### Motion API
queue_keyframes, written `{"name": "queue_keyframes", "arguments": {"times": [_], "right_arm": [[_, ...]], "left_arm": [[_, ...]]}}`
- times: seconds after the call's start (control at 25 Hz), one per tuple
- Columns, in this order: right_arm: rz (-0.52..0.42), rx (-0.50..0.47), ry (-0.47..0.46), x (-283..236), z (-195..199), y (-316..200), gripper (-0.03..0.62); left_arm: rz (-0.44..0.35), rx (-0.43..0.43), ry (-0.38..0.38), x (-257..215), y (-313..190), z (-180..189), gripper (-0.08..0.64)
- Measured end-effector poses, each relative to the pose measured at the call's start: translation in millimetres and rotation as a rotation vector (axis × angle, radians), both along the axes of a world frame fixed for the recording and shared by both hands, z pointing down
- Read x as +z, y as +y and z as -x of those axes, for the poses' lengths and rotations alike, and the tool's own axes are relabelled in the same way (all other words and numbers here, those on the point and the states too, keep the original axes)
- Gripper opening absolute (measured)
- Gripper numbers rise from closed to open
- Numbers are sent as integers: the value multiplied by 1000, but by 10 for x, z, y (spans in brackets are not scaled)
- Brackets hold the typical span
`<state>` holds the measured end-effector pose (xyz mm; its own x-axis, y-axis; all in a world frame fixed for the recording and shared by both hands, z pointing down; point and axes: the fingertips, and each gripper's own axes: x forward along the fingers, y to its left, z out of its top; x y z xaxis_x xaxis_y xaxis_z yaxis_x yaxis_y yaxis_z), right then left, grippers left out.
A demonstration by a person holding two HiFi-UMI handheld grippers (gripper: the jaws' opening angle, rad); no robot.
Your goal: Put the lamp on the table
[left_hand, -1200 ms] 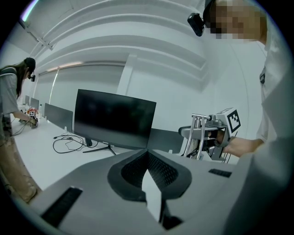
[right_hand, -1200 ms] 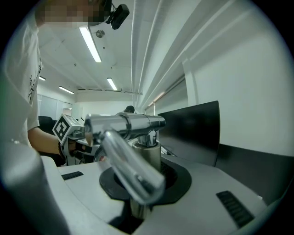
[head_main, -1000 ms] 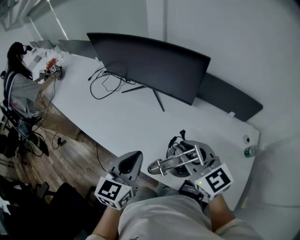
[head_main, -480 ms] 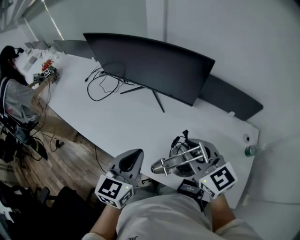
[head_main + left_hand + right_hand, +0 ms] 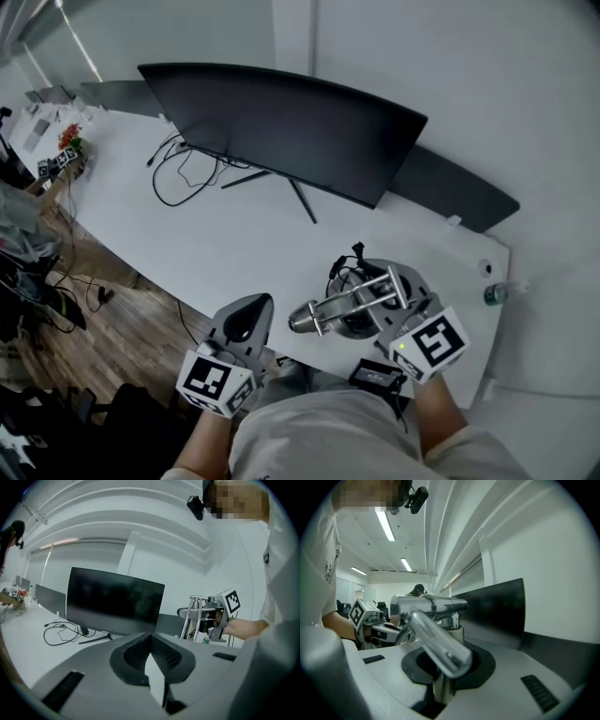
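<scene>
**Head view has the lamp up in our right gripper, at the near end of the table**

Head view: our right gripper is clamped on the polished chrome metal desk lamp. The lamp sits over the near right end of the long white table, in front of the wide black curved monitor. Its round base and a black cable bunch together there. Whether the base touches the top, we cannot tell. Our left gripper sits just beside the lamp at the table's near edge, carrying nothing.

Left gripper view: the tips are pressed together with nothing between them. Off to the right, the lamp's slim rods stand upright in the other gripper.

Right gripper view: here's the grip. The pads are closed on a thin chrome rod low down, and the tube-shaped head crosses above it.

Our read is that it's all metal, so stiff, with nothing to squash. That mirror finish looks slippery, though. The base probably carries most of the weight, so the lamp may swing on its joints. A hold on a straight rod close to the base looks safest. We'd set it down base first and mind the cable.
</scene>
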<state>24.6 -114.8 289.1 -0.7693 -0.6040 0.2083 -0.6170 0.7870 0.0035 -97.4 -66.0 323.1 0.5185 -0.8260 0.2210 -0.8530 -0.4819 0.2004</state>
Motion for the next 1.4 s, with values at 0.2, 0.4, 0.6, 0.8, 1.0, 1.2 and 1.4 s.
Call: {"name": "queue_keyframes", "arguments": {"times": [0.2,0.4,0.6,0.8,1.0,1.2,1.4], "right_arm": [[-1,5,-1,14,93,-184,69],[-4,6,-3,-20,135,-238,69],[15,6,-6,186,237,-566,69],[26,18,-1,218,202,-527,69],[38,29,9,389,166,-595,69],[49,10,19,873,324,-1101,69],[57,23,23,1017,323,-1176,69]], "left_arm": [[7,0,-3,70,-128,71,3],[5,-3,-3,23,-157,92,3],[14,-24,2,170,-442,216,3],[21,-25,8,125,-371,214,3],[28,-17,-5,208,-406,175,3],[58,-34,-7,574,-871,288,3],[68,-27,1,613,-913,271,3]]}}
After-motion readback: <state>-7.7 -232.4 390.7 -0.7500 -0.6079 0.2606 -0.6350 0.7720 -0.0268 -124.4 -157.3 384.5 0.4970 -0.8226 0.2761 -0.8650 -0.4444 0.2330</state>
